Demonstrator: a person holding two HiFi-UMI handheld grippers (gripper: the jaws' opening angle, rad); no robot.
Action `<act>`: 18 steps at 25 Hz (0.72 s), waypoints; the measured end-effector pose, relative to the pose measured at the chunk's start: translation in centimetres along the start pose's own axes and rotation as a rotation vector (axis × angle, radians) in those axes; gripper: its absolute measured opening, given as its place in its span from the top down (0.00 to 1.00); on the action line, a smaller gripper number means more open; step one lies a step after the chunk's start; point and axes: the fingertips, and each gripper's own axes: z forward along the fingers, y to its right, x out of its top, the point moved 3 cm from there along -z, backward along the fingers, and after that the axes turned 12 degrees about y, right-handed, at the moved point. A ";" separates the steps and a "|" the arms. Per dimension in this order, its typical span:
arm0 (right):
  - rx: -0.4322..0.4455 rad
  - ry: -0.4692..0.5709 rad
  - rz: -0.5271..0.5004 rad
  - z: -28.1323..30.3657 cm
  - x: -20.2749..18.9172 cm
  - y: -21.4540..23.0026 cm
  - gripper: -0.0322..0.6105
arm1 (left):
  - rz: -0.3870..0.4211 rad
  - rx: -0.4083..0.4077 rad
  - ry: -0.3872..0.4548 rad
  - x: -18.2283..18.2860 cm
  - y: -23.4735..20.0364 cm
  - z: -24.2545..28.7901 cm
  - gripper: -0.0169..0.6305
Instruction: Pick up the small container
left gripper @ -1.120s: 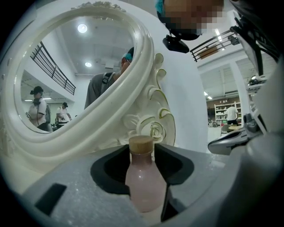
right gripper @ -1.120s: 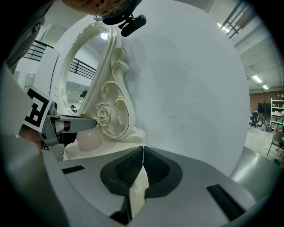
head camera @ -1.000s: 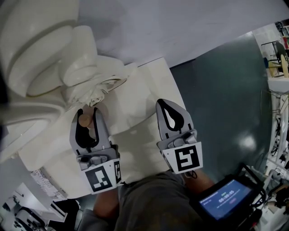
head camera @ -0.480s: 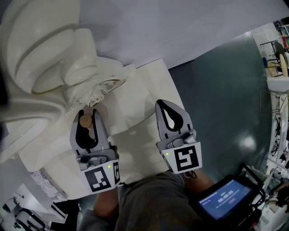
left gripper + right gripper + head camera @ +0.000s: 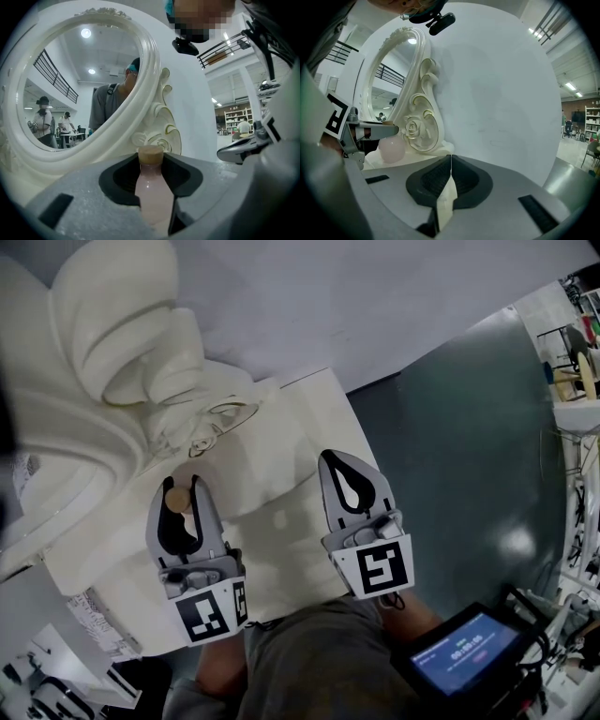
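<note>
Steep downward look onto a cream table (image 5: 281,474), smooth and plain, set against a white wall (image 5: 328,296). To its right, dark grey-green floor (image 5: 450,446) with a glossy sheen. At the far right edge, white shelves (image 5: 574,413) crowded with items too small to make out. Large bright hall with ceiling lights and railings, reflected in the mirror glass (image 5: 79,79), along with several people (image 5: 43,117) standing far off.

On the table's left, an ornate white mirror (image 5: 112,343), its frame (image 5: 145,84) carved in scrolls and a rose (image 5: 414,126) with gilt edging. Just in front of the frame's foot, the left gripper (image 5: 181,488), jaws part-way apart and clamped on the neck of a bottle (image 5: 151,197). Bottle small, pale pink, round-bellied and upright, stopped with a cork (image 5: 177,500). Frame close behind the bottle, with nothing between the two. Bottle lifted off the table or resting on it: unclear.

Further right, well apart from the bottle, the right gripper (image 5: 337,460), held over the tabletop, jaws pressed together at the tips and gripping nothing.

Bottom centre, a person's lap (image 5: 319,667) in grey fabric. Bottom right, a dark device (image 5: 487,681) with a lit blue screen (image 5: 464,648).
</note>
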 end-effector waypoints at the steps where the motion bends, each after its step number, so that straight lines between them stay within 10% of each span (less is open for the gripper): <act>1: 0.001 0.002 -0.001 0.1 -0.1 0.0 0.93 | 0.005 0.000 0.001 0.0 0.1 0.0 0.75; 18: -0.004 0.215 -0.082 -5.8 9.0 -4.8 0.93 | 0.048 0.027 0.187 11.9 -1.1 -8.9 0.75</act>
